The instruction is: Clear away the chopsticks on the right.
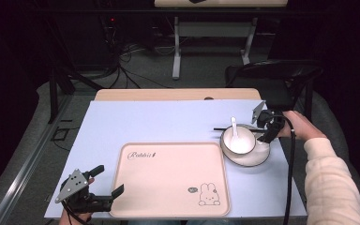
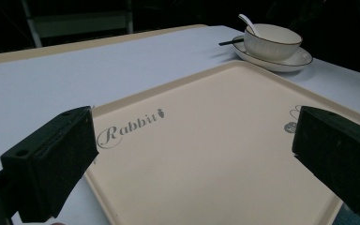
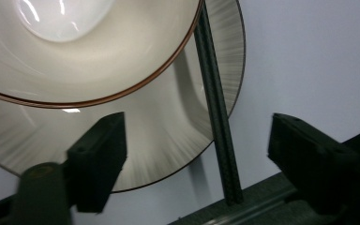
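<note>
Hovering right gripper (image 1: pixel 268 125) beside bowl (image 1: pixel 238 139)

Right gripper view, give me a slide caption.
Open right gripper poised over plate rim, dark chopsticks between its jaws, bowl above.

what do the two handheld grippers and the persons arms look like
Both grippers are black with two blocky black fingers. The left gripper carries a grey three-cornered plate with small holes. The right gripper has one too, and a black cable trails down from it. The right arm wears a cream sleeve.

Bright table, dark surroundings, slight blur
</note>
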`<state>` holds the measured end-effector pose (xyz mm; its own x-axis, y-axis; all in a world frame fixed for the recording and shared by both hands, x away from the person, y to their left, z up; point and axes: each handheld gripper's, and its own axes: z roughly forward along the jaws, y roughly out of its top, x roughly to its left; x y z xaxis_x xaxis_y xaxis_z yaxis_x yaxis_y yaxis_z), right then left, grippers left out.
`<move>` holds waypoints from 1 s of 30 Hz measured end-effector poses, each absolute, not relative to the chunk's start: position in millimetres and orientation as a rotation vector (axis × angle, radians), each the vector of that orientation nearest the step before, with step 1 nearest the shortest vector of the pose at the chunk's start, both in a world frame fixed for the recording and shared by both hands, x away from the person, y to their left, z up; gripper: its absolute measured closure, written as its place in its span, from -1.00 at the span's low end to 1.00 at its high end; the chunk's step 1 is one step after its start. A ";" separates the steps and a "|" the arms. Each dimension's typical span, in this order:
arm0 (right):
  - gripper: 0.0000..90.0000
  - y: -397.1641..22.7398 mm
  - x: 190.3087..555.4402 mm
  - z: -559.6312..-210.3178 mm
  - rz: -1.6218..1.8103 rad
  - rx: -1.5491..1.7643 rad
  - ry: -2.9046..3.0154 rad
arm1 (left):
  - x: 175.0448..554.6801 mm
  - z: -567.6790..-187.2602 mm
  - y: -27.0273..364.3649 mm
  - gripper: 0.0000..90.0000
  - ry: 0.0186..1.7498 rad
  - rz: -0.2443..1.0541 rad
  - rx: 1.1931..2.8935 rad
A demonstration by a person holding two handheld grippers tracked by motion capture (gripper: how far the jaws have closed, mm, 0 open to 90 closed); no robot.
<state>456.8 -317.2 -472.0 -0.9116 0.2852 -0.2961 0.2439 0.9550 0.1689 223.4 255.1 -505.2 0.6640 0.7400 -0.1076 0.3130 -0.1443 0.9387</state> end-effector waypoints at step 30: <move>0.66 -302.5 469.9 -496.3 -0.020 0.278 2.802 | 223.2 -505.5 255.5 -1.00 0.862 0.460 1.737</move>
